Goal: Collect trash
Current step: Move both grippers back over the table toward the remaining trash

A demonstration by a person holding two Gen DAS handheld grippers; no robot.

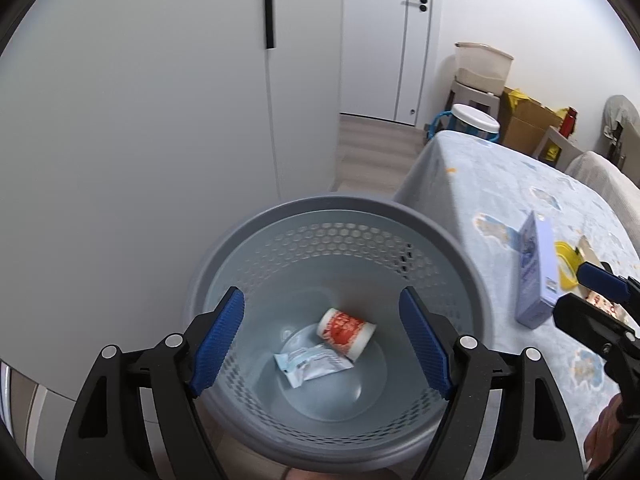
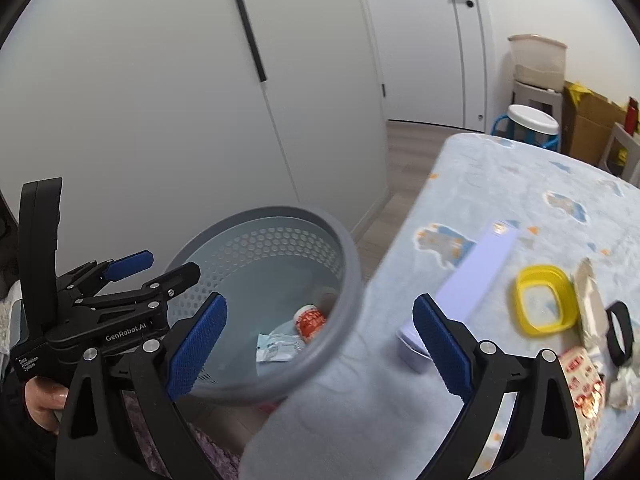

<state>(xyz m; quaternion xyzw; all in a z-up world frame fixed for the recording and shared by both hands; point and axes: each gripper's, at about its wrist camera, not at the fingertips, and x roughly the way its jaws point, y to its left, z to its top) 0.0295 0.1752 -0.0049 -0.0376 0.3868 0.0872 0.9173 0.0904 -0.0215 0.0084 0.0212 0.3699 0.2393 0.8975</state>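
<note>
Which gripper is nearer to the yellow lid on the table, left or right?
Right. The right gripper is open at the table edge, beside the yellow lid. The left gripper is open over the gray bin.

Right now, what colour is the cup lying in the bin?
The cup is white with a red printed pattern; clearest in the left wrist view.

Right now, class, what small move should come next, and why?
Probably swing the empty, open right claw toward the lavender box on the table: the bin already holds a cup and wrapper, while litter remains.
</note>
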